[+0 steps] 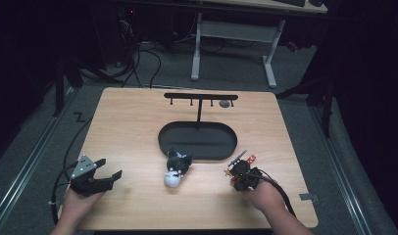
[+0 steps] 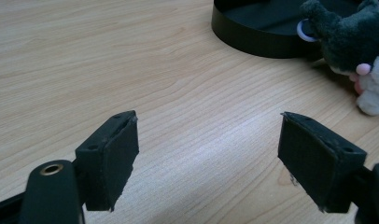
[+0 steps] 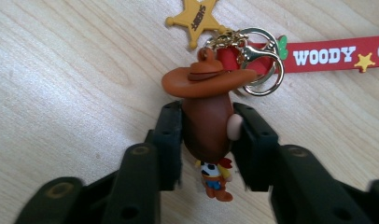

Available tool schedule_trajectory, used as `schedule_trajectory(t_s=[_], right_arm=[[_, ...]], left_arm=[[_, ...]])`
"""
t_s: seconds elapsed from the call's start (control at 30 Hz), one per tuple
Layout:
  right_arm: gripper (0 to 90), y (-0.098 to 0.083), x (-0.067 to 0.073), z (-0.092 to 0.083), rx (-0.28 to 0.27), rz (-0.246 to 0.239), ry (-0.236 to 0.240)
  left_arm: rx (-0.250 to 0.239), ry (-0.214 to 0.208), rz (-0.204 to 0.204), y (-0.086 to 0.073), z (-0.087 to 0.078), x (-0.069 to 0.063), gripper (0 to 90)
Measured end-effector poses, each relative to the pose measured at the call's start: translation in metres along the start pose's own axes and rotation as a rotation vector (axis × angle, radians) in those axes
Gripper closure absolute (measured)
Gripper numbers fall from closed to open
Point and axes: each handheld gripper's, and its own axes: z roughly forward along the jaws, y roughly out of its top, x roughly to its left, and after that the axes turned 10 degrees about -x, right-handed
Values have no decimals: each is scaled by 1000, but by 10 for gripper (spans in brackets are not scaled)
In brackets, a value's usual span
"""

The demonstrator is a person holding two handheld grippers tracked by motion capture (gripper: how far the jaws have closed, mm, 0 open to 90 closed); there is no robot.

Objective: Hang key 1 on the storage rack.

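The cowboy keychain figure (image 3: pixel 207 116) is pinched at its head between the pressed-in pads of the right tool (image 3: pixel 207 140) on the worktop (image 1: pixel 138 122), near its front right, while the left tool (image 2: pixel 208 158) is held spread wide, near the plush toy (image 1: pixel 176 169).

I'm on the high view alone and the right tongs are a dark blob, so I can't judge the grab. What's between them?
Observer: A cowboy figure keychain; the right tongs press both sides of its brown head.
Operator: Anything attached to it?
Observer: A gold ring joins a yellow sheriff star and a red strap reading WOODY, both flat on the table.
Operator: And the left tongs?
Observer: The left tongs are open over bare wood, apart from the plush toy.
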Motion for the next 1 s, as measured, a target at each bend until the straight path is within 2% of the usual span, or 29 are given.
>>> schedule_trajectory(t_s=[0.13,0.3,0.43,0.5,0.67,1.0], right_arm=[[662,0,-2,-3,-13,22,28],[663,3,-9,-24,-40,45,42],[663,6,-16,-41,-63,74,35],[663,8,-18,-47,-79,67,30],[663,14,-22,-64,-109,93,35],[663,27,-28,-88,-148,117,18]], left_arm=[[1,0,0,0,0,0,206],[4,-1,1,0,1,0,207],[4,-4,3,0,1,-1,207],[4,-4,2,0,0,0,207],[5,-5,2,0,1,0,207],[11,-11,2,0,1,-1,207]])
